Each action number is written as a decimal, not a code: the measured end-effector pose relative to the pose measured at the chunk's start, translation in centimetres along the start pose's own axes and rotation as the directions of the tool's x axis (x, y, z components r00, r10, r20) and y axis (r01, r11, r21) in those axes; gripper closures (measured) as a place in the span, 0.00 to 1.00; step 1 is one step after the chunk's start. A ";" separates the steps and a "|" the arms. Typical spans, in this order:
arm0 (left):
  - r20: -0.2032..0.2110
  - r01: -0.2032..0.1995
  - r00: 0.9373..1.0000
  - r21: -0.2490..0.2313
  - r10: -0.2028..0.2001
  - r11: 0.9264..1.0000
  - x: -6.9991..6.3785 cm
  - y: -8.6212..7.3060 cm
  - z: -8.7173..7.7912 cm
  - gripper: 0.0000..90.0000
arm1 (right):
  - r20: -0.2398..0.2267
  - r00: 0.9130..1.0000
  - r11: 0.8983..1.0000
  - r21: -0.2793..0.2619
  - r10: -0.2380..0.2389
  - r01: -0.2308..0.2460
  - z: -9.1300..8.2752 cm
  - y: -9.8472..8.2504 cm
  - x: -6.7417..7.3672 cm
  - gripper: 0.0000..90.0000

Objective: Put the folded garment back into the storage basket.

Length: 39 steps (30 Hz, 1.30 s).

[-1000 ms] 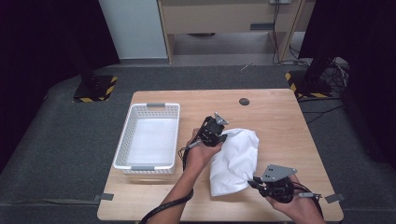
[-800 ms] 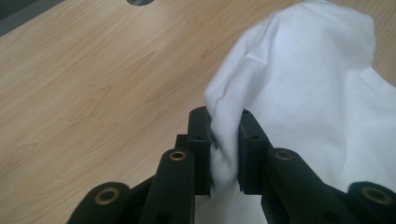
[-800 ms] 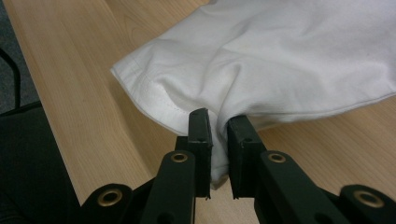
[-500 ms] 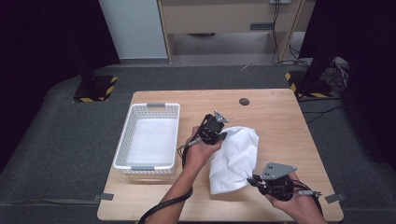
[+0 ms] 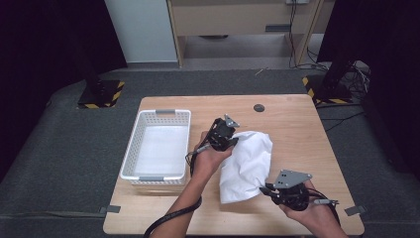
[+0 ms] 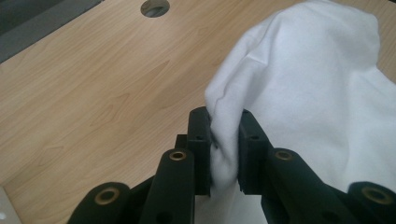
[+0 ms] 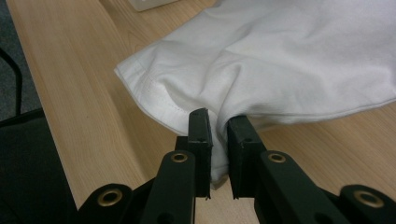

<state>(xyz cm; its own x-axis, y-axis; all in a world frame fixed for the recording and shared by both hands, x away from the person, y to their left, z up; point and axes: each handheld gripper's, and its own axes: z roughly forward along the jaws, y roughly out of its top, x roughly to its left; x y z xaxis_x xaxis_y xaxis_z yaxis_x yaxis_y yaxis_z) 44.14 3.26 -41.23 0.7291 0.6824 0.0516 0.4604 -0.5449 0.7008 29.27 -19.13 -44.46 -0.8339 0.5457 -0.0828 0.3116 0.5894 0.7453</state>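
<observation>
**Holding a white cloth at two ends, little changed**

Comparing with the high view a second ago, almost nothing differs: both grippers sit where they were, and the cloth (image 5: 246,166) keeps the same bunched outline on the counter (image 5: 297,124). The basket (image 5: 157,147) has not shifted either.

The cloth lies right of the basket, near the counter's middle, stretched from the left gripper (image 5: 233,142) down to the right gripper (image 5: 263,189). In the left gripper view the jaws are pinching a fold of the cloth (image 6: 299,84), which rises from between them. In the right gripper view the jaws are likewise pinching the cloth (image 7: 289,56) beside a stitched hem, the fabric drawn into creases toward the grip.

Hard to make out: in the high view the left hand (image 5: 208,157) and the gripper's body cover the grip itself, and the right gripper's grey plate hides its jaws. How much cloth is tucked between each pair of jaws cannot be told. The right forearm is cut off at the bottom edge. A dark round hole (image 5: 258,107) sits at the counter's far side.
</observation>
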 end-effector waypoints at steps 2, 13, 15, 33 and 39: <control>-0.001 0.000 1.000 -0.001 0.000 1.000 0.1 0.0 -0.1 0.88 | -0.001 1.000 1.000 -0.002 -0.001 0.001 0.0 0.1 0.0 0.90; -0.004 0.005 1.000 -0.017 -0.005 1.000 0.4 0.4 -0.7 0.88 | 0.004 1.000 1.000 -0.006 -0.008 0.008 -0.2 0.8 -0.2 0.90; -0.006 0.003 1.000 -0.017 -0.003 1.000 0.4 0.5 -0.7 0.88 | 0.003 1.000 1.000 -0.006 -0.009 0.009 -0.2 0.9 -0.2 0.90; -0.028 -0.005 1.000 -0.010 0.005 1.000 0.9 1.1 -2.5 0.88 | -0.010 0.999 0.999 -0.015 -0.034 0.034 -0.4 2.8 0.4 0.90; -0.039 0.007 0.999 -0.008 -0.007 1.000 1.8 1.0 -3.0 0.88 | -0.022 0.999 0.999 -0.015 -0.047 0.047 0.1 3.3 0.1 0.90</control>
<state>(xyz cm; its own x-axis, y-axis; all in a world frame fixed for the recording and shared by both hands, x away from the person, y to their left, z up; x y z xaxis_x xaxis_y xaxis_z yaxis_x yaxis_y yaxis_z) 44.43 5.36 -38.29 0.7055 0.7049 0.0740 0.4613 -0.5360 0.7070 30.28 -17.08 -42.03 -0.8577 0.5037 -0.1033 0.2653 0.6056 0.7502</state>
